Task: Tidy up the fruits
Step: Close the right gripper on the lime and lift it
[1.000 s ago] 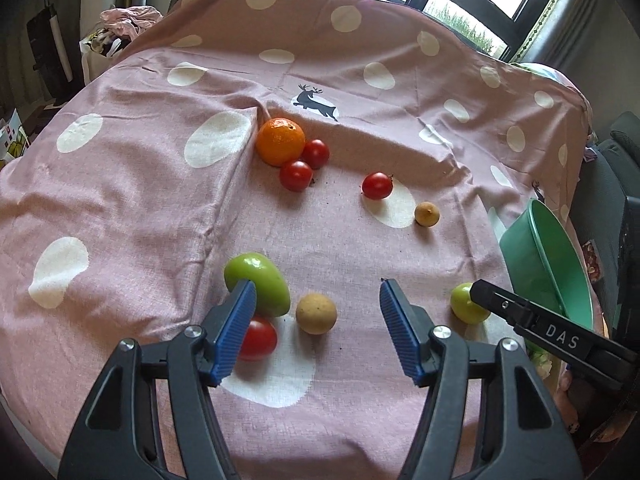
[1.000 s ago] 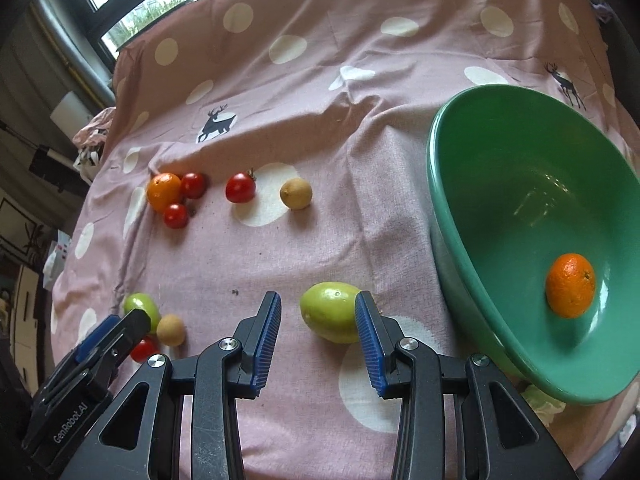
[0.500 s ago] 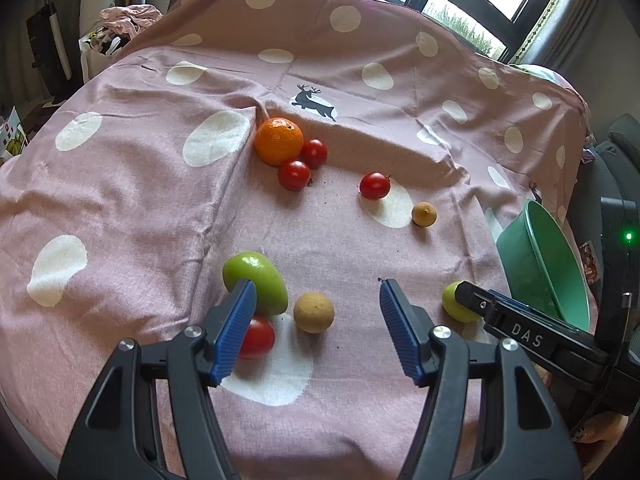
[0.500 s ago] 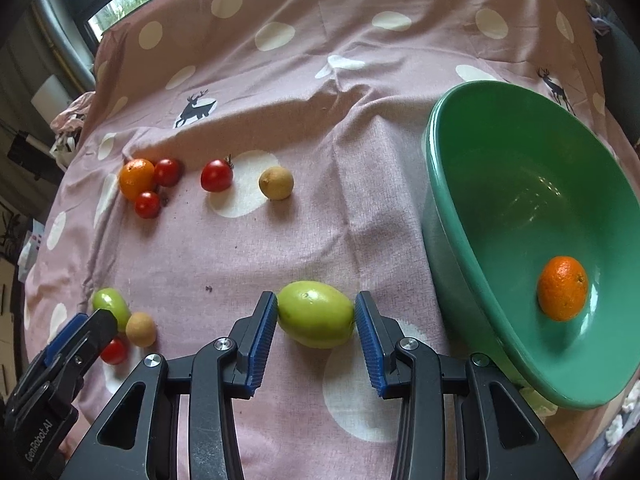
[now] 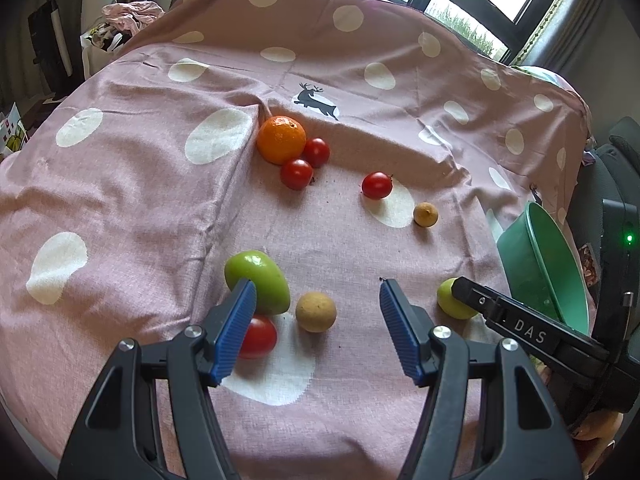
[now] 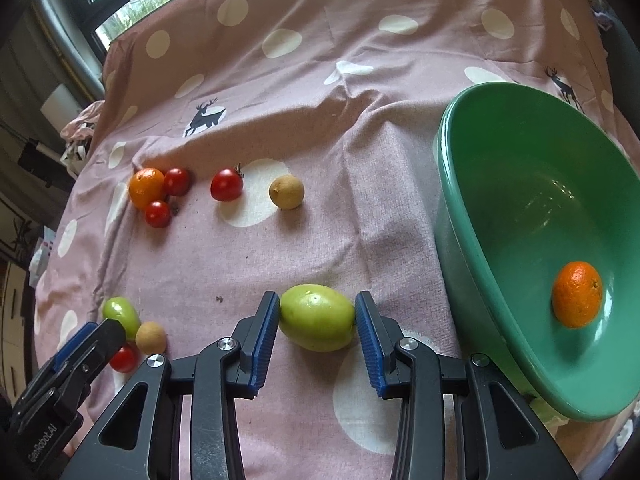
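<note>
A yellow-green fruit lies on the pink cloth between the blue pads of my right gripper, which close against both its sides. It also shows in the left wrist view. The green bowl to the right holds one orange. My left gripper is open and empty above a tan round fruit, a green fruit and a red tomato. Farther off lie an orange, three tomatoes and a small tan fruit.
The table is covered by a pink cloth with white dots, creased near the orange. The bowl stands at the right edge. A window runs behind the table and clutter sits at the far left.
My right gripper moved forward around the yellow-green fruit and its jaws narrowed onto it. The left gripper stayed almost still.
</note>
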Motion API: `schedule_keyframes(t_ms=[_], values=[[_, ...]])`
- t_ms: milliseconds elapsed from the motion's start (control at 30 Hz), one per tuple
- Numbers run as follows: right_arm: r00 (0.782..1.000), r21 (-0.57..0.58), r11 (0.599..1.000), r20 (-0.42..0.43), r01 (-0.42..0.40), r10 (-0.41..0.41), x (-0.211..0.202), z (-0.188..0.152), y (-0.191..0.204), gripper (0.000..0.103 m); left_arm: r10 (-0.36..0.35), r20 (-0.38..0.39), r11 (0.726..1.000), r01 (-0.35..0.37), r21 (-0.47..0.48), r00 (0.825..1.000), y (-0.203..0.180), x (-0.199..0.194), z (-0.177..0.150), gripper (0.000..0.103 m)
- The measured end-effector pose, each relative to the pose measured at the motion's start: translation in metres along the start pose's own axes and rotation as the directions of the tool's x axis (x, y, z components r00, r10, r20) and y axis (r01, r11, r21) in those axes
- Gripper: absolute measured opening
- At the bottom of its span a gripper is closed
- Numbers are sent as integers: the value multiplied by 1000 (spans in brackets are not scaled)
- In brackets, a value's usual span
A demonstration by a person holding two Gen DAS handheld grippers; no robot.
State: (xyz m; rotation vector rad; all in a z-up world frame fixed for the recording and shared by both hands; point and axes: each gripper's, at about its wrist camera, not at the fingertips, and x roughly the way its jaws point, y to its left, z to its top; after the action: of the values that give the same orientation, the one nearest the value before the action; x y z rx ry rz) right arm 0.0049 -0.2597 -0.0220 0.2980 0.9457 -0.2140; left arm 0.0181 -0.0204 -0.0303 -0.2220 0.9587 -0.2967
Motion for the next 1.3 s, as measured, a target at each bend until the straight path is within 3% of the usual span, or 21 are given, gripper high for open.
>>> schedule_keyframes(t_ms=[167,400,600,733,900,1300], values=[[997,-15,997,-14,-81,81,-3,-1,4,32,-13,-6,1000,13,3,1000,-1,0,-1,64],[983,5,984,-52,-178,178,-6,-3,2,32,-42,-14,999,42,18,999,-9,1,-2,64],[980,45,978,9,-201,201,-16,2,-8,32,-107,-25,993,108,48,994,-26,3,-6,63],[978,84,975,-14,-204,206,-3,9,-11,32,-182,-67,979,187,82,981,-45,13,-9,61],[980,73,979,-48,-189,193,10,15,-9,32,-245,-149,965,255,54,958,-58,37,-12,55],[956,95,960,-104,-264,274,21,12,-12,32,-278,-199,958,285,11,940,-61,53,-16,54]])
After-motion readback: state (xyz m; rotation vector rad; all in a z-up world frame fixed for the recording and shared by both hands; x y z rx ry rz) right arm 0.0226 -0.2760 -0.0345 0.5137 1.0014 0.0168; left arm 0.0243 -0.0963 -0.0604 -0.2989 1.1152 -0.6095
